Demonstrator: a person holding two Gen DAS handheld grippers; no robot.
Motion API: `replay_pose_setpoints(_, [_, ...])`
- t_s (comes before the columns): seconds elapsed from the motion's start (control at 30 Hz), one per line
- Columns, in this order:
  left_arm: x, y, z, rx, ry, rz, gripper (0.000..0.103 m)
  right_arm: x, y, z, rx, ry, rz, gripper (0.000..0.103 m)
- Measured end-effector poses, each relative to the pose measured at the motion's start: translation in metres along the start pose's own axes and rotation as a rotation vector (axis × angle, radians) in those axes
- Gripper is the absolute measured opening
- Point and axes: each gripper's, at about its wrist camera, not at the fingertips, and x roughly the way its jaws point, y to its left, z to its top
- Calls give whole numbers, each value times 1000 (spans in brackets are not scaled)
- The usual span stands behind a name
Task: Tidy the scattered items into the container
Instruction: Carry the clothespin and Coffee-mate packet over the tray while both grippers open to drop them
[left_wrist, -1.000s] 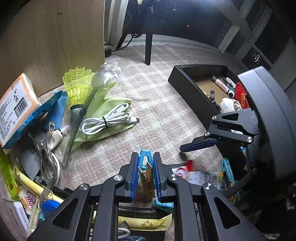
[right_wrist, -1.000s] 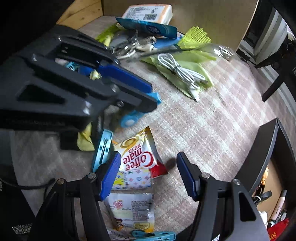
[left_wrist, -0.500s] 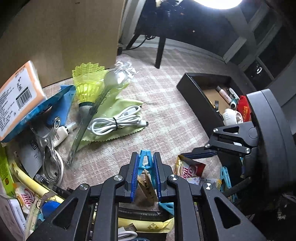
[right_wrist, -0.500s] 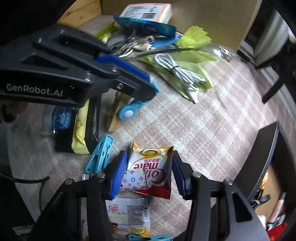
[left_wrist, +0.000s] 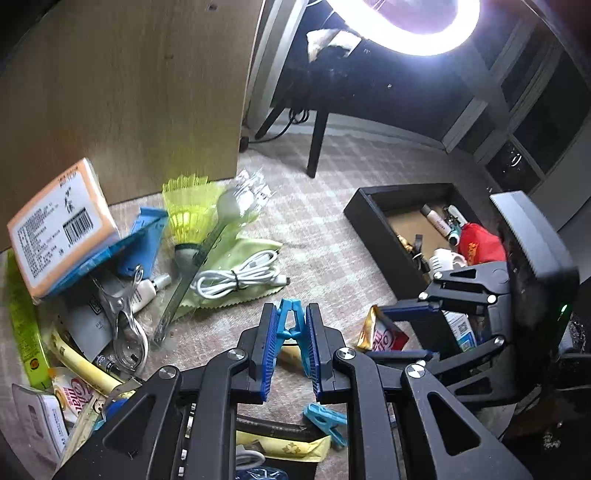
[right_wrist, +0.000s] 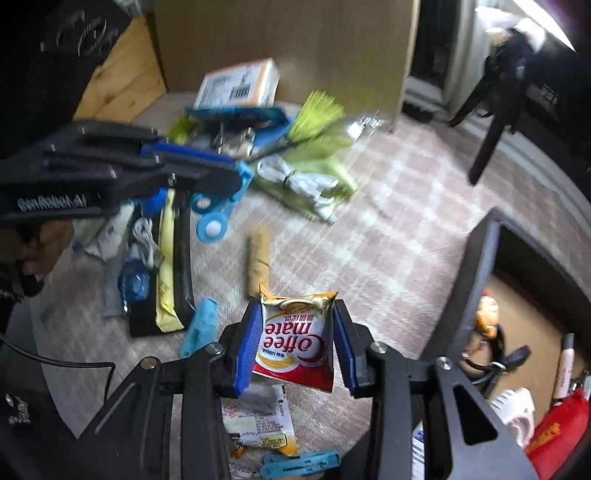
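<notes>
My left gripper (left_wrist: 290, 314) is shut on a blue clothespin (left_wrist: 291, 330) and holds it above the carpet. The right wrist view shows the same gripper (right_wrist: 236, 177) at the left with the blue clothespin (right_wrist: 212, 218) hanging from it. My right gripper (right_wrist: 297, 310) has a red and yellow Coffee mate sachet (right_wrist: 295, 343) between its pads; the jaws are closing and press its sides. From the left wrist view that sachet (left_wrist: 382, 334) sits in the right gripper (left_wrist: 391, 332) just in front of the black box (left_wrist: 373, 225). The black box (right_wrist: 476, 273) holds several small items.
A white cable (left_wrist: 240, 275) lies on a green cloth beside a yellow shuttlecock (left_wrist: 188, 218) and an orange packet (left_wrist: 59, 225). A wooden peg (right_wrist: 258, 258), more blue pegs (right_wrist: 299, 461) and another sachet (right_wrist: 258, 424) lie on the carpet. A chair leg (left_wrist: 317, 147) stands behind.
The right gripper narrowed onto the Coffee mate sachet and lifted it off the carpet. The left gripper rose with the blue clothespin, leaving the wooden peg on the floor.
</notes>
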Motion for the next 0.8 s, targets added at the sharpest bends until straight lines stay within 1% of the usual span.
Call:
replay_pose_setpoints(0.07, [-2, -6, 3, 11, -9, -1, 15, -17, 1, 2, 16, -30, 2, 36])
replay_pose_setpoints(0.1, [-2, -9, 5, 15, -13, -4, 15, -25, -4, 4, 23, -48, -1, 36])
replay_pose_setpoints(0.17, [-4, -18, 10, 27, -24, -10, 15, -47, -6, 5, 44, -92, -17, 36])
replay_pose_setpoints(0.2, [-5, -24, 12, 38, -31, -14, 15, -54, 10, 9, 55, -110, -25, 36])
replay_pose_setpoints(0.27, [-5, -38, 17, 61, -44, -27, 15, -70, 3, 8, 88, -151, -50, 36])
replay_pose_setpoints(0.3, [-4, -46, 20, 71, -51, -39, 15, -89, -9, 3, 103, -169, -62, 36])
replay_pose_setpoints(0.4, [1, -69, 29, 98, -64, -69, 15, -124, -31, -3, 156, -216, -110, 37])
replay_pose_setpoints(0.53, [12, -102, 44, 134, -72, -104, 15, -159, -63, -15, 235, -267, -182, 37])
replay_pose_setpoints(0.6, [19, -121, 51, 154, -72, -123, 15, -176, -83, -29, 281, -279, -234, 37])
replay_pose_setpoints(0.7, [31, -150, 60, 193, -68, -147, 15, -192, -109, -48, 349, -283, -284, 37])
replay_pose_setpoints(0.8, [40, -174, 66, 233, -64, -153, 15, -204, -136, -70, 423, -279, -342, 37])
